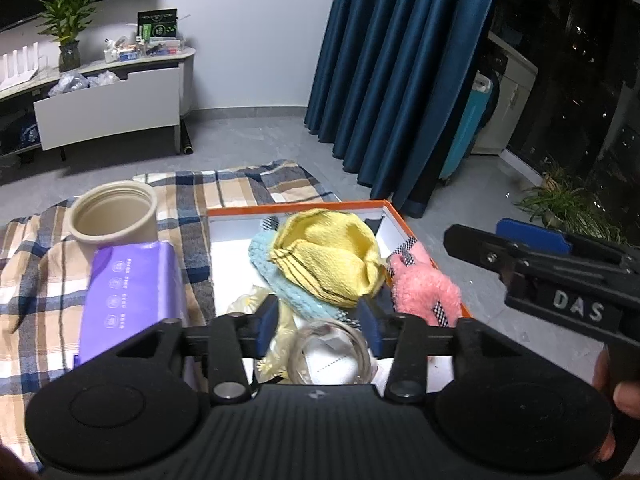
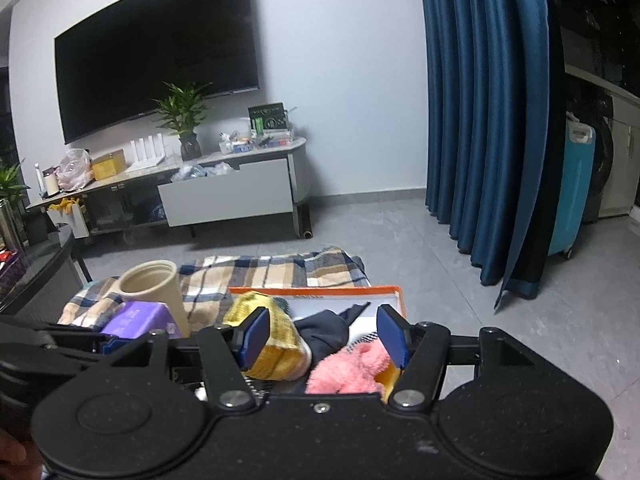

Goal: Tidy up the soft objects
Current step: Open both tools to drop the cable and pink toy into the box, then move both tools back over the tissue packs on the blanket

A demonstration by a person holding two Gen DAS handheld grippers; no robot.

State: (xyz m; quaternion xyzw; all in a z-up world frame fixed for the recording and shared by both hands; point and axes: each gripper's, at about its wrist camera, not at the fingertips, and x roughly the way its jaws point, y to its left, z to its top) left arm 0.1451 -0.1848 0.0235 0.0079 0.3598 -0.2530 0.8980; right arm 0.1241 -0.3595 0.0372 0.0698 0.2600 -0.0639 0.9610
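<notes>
Yellow cloth [image 1: 326,256] sits piled in the far half of the orange box [image 1: 424,236]. Both the left hand-held gripper [image 1: 318,326] and the right hand-held gripper [image 2: 324,336] hang open, gripping nothing; next, I'd pinch one soft piece at a time.

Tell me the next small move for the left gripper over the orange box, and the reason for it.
Probably lift the left gripper a little clear. Its jaws stand open with nothing gripped, and the yellow cloth, light blue cloth and pink fluffy item already lie inside the orange box.
</notes>
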